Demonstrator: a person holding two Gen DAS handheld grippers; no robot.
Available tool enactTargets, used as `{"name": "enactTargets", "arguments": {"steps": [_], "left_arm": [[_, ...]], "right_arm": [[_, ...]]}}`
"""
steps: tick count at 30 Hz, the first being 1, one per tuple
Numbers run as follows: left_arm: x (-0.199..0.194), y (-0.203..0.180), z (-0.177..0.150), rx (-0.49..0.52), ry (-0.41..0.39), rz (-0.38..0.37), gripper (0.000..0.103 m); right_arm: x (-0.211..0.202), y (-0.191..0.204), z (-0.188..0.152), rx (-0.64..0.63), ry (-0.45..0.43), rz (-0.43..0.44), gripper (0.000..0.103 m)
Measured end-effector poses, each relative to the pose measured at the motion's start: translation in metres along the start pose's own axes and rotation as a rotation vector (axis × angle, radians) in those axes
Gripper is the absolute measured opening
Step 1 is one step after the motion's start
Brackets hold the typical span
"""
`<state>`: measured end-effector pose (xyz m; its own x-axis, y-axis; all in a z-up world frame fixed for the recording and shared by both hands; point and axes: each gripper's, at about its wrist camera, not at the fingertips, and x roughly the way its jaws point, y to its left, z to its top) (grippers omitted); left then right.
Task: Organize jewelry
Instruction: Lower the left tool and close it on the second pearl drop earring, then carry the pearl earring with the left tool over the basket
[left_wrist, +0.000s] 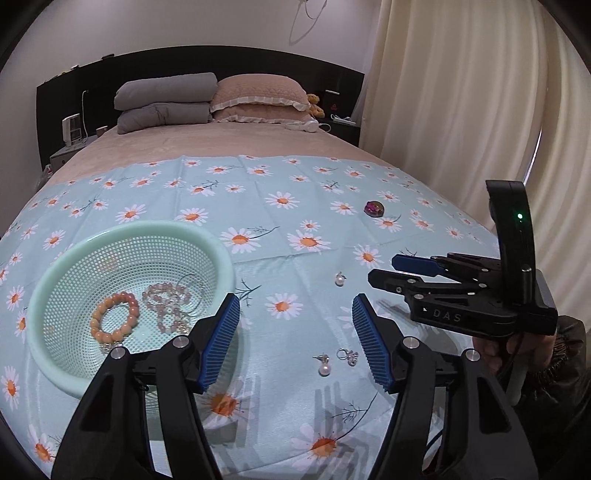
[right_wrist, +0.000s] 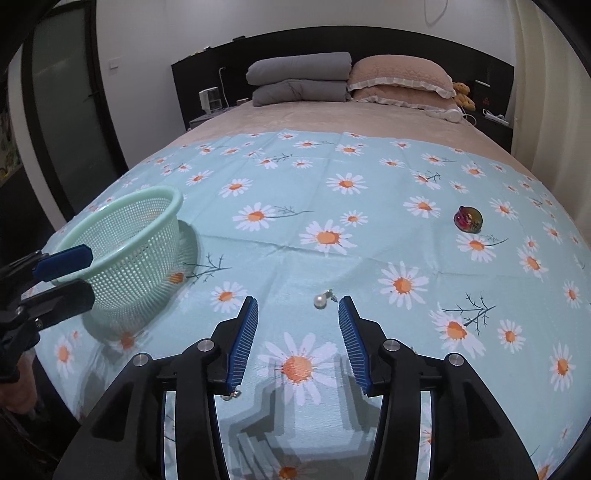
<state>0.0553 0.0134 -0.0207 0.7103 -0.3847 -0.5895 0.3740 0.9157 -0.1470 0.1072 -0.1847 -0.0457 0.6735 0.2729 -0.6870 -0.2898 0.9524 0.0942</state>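
Observation:
A mint green mesh basket (left_wrist: 48, 288) (right_wrist: 162, 195) sits on the daisy cloth at the left; it holds an orange bead bracelet (left_wrist: 114, 315) and a pink bead bracelet (left_wrist: 166, 304). My left gripper (left_wrist: 295, 339) is open and empty, just right of the basket. A pearl earring (left_wrist: 324, 367) and a small silver piece (left_wrist: 349, 356) lie between its fingers. Another pearl earring (left_wrist: 340, 278) (right_wrist: 320, 301) lies farther out, just ahead of my right gripper (right_wrist: 298, 339), which is open and empty. An iridescent dark stone (left_wrist: 375, 208) (right_wrist: 468, 219) lies at the far right.
The blue daisy cloth (left_wrist: 280, 229) covers the near half of a bed. Grey folded blankets (left_wrist: 166, 101) and a beige pillow (left_wrist: 258, 96) lie at the head. Cream curtains (left_wrist: 461, 92) hang at the right. A dark door (right_wrist: 62, 110) stands at the left.

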Motion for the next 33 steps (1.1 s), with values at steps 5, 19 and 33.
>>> {"name": "enactTargets", "arguments": {"steps": [5,19,33], "left_arm": [[0.023,-0.024,-0.011,0.02,0.041,-0.046,0.065],[0.08,-0.021,-0.044,-0.039,0.144,-0.031,0.065],[0.089,-0.018,-0.057,-0.017,0.186,0.002,0.011]], "right_arm": [[0.014,-0.017,-0.001,0.02,0.002,0.017,0.057],[0.066,-0.022,0.004,-0.043,0.036,0.004,0.065],[0.084,-0.018,-0.003,-0.065,0.089,-0.053,0.02]]}}
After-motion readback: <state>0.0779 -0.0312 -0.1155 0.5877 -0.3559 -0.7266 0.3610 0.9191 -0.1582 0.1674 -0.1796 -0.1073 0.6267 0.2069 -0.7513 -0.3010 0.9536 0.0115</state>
